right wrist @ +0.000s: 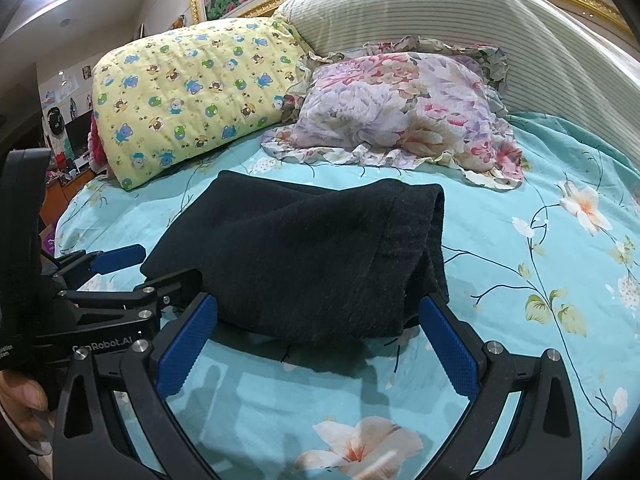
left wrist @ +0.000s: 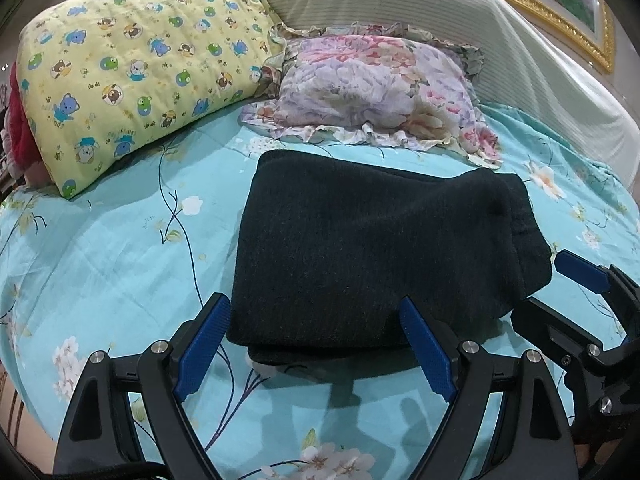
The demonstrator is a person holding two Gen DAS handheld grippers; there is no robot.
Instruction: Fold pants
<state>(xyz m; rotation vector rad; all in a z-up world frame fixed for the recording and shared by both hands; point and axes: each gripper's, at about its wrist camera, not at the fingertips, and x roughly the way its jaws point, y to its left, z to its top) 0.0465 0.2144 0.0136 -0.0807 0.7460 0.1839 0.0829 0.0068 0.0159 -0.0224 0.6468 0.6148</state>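
Note:
The dark knit pants lie folded into a compact stack on the turquoise floral bedsheet; they also show in the right wrist view. My left gripper is open, its blue pads either side of the stack's near left edge, holding nothing. My right gripper is open at the stack's near right edge, empty. The right gripper also shows at the right of the left wrist view, and the left gripper shows at the left of the right wrist view.
A yellow bear-print pillow and a floral ruffled pillow lie behind the pants. A striped cream headboard cushion stands at the back. The bed's edge drops off at left, with room clutter beyond.

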